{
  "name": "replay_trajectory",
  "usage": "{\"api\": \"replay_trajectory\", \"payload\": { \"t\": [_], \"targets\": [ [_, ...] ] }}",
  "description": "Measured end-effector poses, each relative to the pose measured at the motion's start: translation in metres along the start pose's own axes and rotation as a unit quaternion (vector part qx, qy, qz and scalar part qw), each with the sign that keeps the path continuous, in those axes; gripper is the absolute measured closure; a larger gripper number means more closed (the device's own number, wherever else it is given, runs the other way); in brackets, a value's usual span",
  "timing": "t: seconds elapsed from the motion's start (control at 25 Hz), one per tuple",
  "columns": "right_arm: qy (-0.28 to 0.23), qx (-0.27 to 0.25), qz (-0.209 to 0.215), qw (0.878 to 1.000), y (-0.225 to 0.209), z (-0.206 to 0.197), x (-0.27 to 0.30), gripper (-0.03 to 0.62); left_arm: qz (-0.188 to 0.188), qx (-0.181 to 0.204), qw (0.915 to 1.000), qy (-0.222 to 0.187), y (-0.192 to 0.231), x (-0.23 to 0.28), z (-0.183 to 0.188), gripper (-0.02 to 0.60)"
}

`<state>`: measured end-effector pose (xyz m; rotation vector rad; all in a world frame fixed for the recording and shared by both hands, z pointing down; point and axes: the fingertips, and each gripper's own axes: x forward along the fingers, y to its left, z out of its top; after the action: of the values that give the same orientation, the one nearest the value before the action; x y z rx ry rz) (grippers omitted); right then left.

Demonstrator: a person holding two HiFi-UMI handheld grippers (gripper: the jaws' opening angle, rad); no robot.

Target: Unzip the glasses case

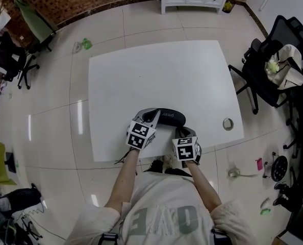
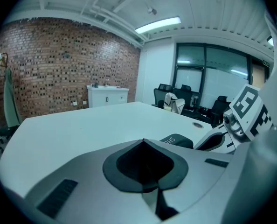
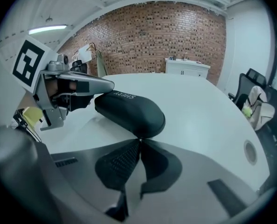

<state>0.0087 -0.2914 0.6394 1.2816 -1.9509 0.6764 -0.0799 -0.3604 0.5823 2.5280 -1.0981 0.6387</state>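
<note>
Left gripper (image 1: 152, 117), jaws closed together, nothing between them, black glasses case (image 1: 169, 117) just right of its tips, right gripper (image 1: 182, 130), jaws pressed together, tips touching the case's near end, white table (image 1: 156, 70) beneath.

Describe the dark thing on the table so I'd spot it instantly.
Find the large white table, then its edge nearest the person. There lies a smooth black oblong glasses case with pale lettering, darker and rounder than the grey left gripper and right gripper beside it.
</note>
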Motion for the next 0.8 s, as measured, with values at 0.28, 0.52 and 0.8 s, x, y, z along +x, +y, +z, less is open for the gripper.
{"api": "replay_trajectory", "payload": {
  "t": [0.28, 0.52, 0.8],
  "targets": [
    [0.009, -0.033, 0.023, 0.999, 0.011, -0.008, -0.006, 0.594, -0.003, 0.006, 0.9999, 0.008, -0.013, -0.007, 0.01, 0.578],
    [0.012, -0.064, 0.055, 0.996, 0.035, -0.017, -0.013, 0.594, -0.081, -0.018, 0.996, 0.031, -0.084, 0.01, 0.018, 0.578],
    [0.012, -0.065, 0.046, 0.997, 0.02, -0.023, -0.017, 0.594, -0.073, -0.03, 0.9955, 0.053, -0.093, 0.021, 0.001, 0.578]
  ]
}}
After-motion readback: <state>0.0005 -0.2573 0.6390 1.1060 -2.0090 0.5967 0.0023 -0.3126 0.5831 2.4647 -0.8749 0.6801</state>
